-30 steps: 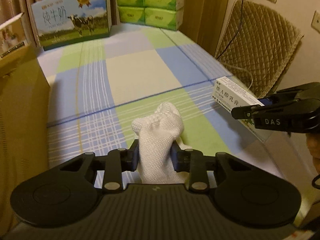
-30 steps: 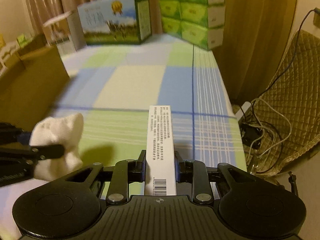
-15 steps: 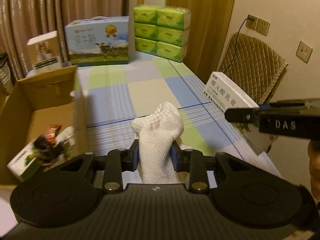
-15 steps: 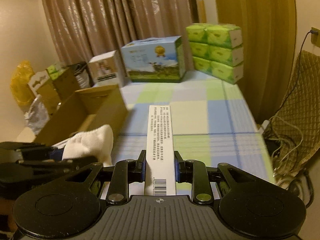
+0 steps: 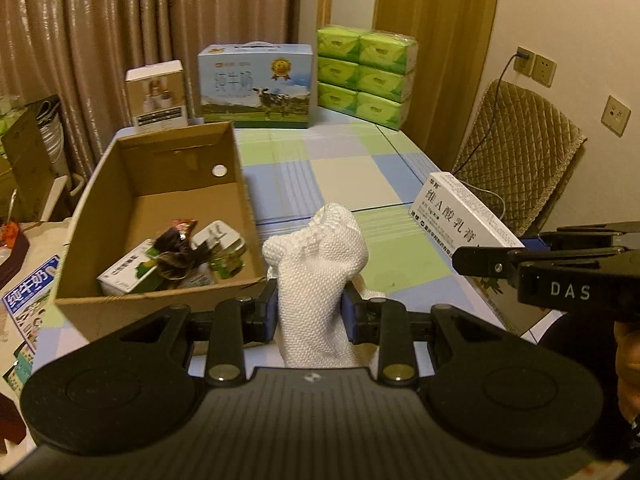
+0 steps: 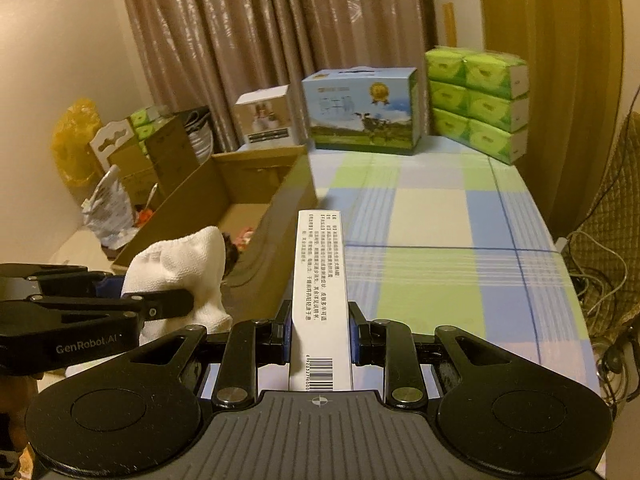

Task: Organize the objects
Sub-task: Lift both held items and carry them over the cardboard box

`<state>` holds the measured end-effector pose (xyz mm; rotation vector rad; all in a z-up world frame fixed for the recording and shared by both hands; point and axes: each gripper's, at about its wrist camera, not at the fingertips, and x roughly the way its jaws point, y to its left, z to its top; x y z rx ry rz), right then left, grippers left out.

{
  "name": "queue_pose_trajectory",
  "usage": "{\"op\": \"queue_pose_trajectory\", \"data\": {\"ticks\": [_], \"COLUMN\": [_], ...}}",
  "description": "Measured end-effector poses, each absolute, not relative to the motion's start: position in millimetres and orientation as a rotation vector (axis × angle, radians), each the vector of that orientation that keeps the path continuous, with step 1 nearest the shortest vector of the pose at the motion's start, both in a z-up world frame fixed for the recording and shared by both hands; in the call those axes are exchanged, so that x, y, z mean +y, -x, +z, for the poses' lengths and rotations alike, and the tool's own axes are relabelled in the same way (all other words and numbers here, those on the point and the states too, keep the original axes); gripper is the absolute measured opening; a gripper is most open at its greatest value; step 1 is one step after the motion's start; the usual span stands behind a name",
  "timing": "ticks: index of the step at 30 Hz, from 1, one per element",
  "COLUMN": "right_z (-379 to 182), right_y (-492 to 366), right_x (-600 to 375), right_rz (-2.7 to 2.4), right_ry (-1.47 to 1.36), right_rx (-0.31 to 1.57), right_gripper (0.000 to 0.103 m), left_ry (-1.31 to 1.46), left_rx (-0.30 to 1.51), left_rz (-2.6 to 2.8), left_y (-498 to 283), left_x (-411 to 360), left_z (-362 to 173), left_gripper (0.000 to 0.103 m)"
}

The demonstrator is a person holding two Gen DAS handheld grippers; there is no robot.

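Observation:
My left gripper [image 5: 310,312] is shut on a white knitted sock [image 5: 316,276] and holds it above the checked tablecloth, just right of an open cardboard box [image 5: 240,184]. The box holds several small packets [image 5: 176,258]. My right gripper [image 6: 319,332] is shut on a long white ointment box [image 6: 320,280], held in the air to the right of the sock. In the left wrist view the ointment box [image 5: 460,212] and the right gripper [image 5: 480,260] show at the right. In the right wrist view the sock [image 6: 180,276] and the left gripper [image 6: 160,308] show at the left, in front of the cardboard box [image 6: 276,220].
A blue milk carton with a cow picture [image 5: 256,84], a stack of green tissue packs [image 5: 364,76] and a small white box [image 5: 158,98] stand along the table's far edge. A quilted chair [image 5: 520,152] stands right of the table. Boxes and bags [image 6: 120,152] clutter the floor at left.
Both grippers have risen and tilted up with their loads. The view now takes in the whole cardboard box, the curtains and the far wall. Grips are unchanged.

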<state>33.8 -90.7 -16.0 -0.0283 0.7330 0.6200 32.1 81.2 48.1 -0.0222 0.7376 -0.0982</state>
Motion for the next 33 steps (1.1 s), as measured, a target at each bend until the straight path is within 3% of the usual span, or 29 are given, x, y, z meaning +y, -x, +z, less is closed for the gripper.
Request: {"op": "queue_pose_trajectory", "data": {"ticks": [33], "right_z": [-13.3], "right_y": [-30.0], "right_x": [-7.1], "right_rz": [0.771], "right_ry": [0.094], "right_rx": [0.724], "right_gripper": [0.023], "left_ry": [0.025], "left_rx": [0.712], "left_rz": [0.051], "left_y": [-15.8], "left_x": [168.5], "left_z": [75.6], "left_gripper": [0.026]}}
